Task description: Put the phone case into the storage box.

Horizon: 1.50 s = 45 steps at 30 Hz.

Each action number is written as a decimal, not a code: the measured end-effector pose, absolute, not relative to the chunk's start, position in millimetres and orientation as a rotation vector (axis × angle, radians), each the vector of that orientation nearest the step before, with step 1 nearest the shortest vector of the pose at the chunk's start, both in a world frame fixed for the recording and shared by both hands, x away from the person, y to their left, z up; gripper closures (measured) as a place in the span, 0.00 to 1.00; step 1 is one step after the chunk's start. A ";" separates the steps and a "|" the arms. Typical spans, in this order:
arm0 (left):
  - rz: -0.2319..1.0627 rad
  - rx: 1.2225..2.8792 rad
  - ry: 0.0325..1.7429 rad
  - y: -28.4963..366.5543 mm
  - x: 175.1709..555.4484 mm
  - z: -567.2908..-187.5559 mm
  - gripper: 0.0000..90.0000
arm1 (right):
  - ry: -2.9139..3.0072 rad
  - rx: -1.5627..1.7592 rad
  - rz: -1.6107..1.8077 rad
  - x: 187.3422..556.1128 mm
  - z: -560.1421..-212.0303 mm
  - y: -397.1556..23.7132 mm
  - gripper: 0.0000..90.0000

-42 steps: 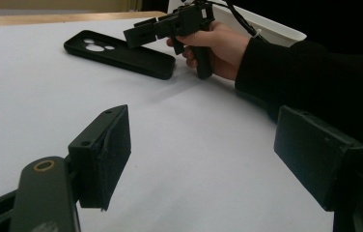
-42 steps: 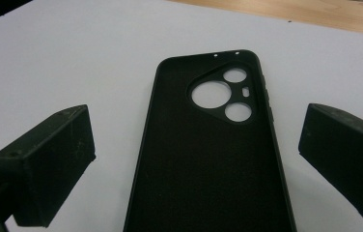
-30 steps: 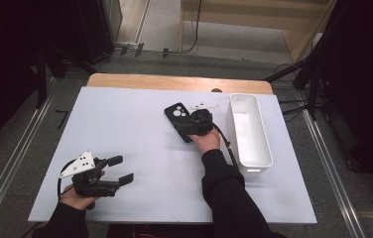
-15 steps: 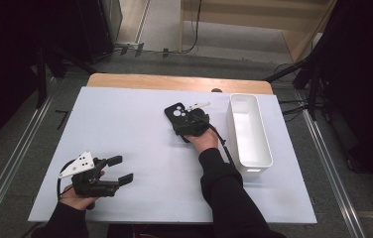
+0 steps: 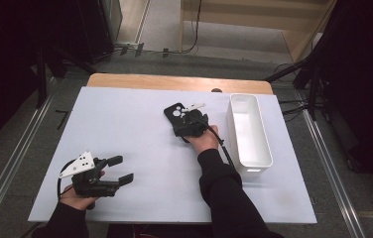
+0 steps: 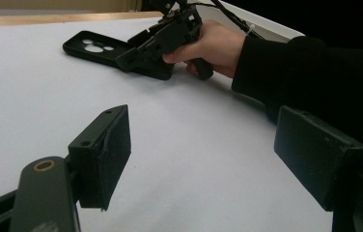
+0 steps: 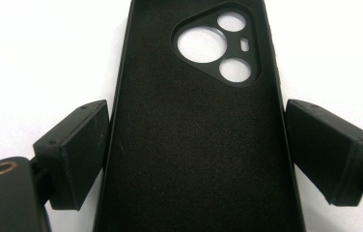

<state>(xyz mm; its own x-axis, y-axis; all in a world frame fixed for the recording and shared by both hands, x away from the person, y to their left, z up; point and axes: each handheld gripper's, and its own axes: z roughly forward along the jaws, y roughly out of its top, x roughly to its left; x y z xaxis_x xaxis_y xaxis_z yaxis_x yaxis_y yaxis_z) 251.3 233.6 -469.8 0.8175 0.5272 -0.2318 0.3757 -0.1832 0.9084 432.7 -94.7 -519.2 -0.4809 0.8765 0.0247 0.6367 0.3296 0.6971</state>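
Phone case (image 7: 194,140), black and soft-looking inside, is laid flat on the white table (image 5: 140,129), open side up. Three round holes and one small slot for a camera are cut near its far end. In the high view the case (image 5: 174,115) is seen past the middle of the table, a little to the right, and the long white bin (image 5: 263,148) is set just beside it to the right, not touching it.

The right gripper (image 7: 194,159) is held low over the near end of the case. One black jaw is placed at each long side of the case, so the case is caught between them. The jaws have just been closing in on it. The left pad seems to be touching the edge of the case, and the right pad is right at the other edge, but a firm squeeze cannot be told for sure. In the left gripper view the right gripper (image 6: 136,50) is seen gripped by a hand (image 6: 213,46) in a black sleeve, with its tips down on the case (image 6: 92,46).

The left gripper (image 6: 199,150) is held near the front left corner of the table, well apart from the case. Its jaws are spread wide, and nothing is between them but bare table. In the high view a grey three-cornered plate (image 5: 79,163) is seen on top of it.
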 end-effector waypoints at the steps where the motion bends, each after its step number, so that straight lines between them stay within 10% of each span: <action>1: 0.157 1.801 0.693 233.6 251.4 -469.8 0.23 | 2.245 1.342 0.933 432.4 -519.1 -95.2 0.12; 45: 0.113 1.796 0.723 232.6 252.9 -470.1 0.23 | 2.193 1.256 1.225 394.6 -459.5 -101.4 0.14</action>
